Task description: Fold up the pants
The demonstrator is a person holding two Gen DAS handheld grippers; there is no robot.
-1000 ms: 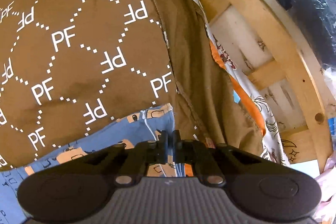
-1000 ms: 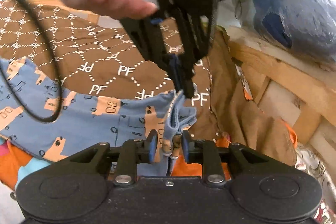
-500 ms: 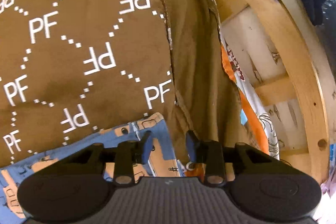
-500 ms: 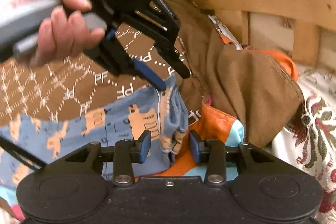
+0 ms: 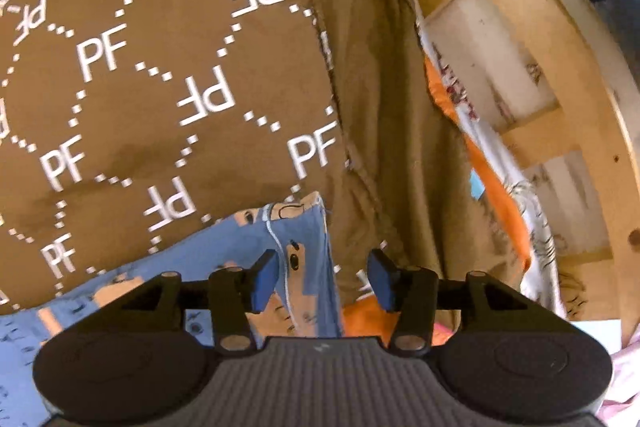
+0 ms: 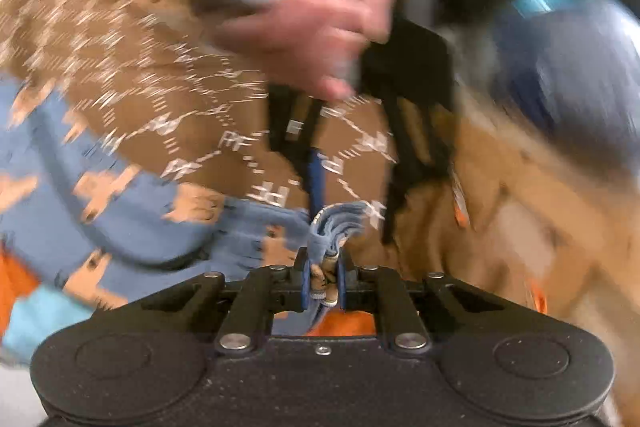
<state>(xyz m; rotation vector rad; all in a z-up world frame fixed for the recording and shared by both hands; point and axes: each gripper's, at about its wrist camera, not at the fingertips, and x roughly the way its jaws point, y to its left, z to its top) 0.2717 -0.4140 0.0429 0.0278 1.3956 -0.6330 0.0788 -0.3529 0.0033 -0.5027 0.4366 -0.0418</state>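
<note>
The pants [image 5: 248, 239] are blue with orange prints and lie on a brown cloth lettered PF [image 5: 160, 87]. My left gripper [image 5: 323, 277] points down over their corner. Its jaws are opening, the blue pads [image 5: 264, 279] stand apart, and the cloth lies below them untouched. In the blurred right wrist view the pants [image 6: 120, 227] spread to the left. My right gripper [image 6: 323, 281] is closing, and its pads pinch a bunched edge of the pants. Just beyond it a person's hand [image 6: 312, 35] holds the left gripper [image 6: 352, 223], whose fingers hang apart over the same bunch.
A wooden frame [image 5: 580, 107] with pale panels runs along the right. Orange and white printed fabric [image 5: 492, 179] hangs beside the brown cloth's edge. A rounded dark blue bundle [image 6: 568, 67] sits at the upper right, and orange fabric [image 6: 348, 323] lies under the pants.
The left gripper went from shut on the pants corner to wide apart, letting it go. The right gripper opened, then closed on the bunched edge, and its view swung.
</note>
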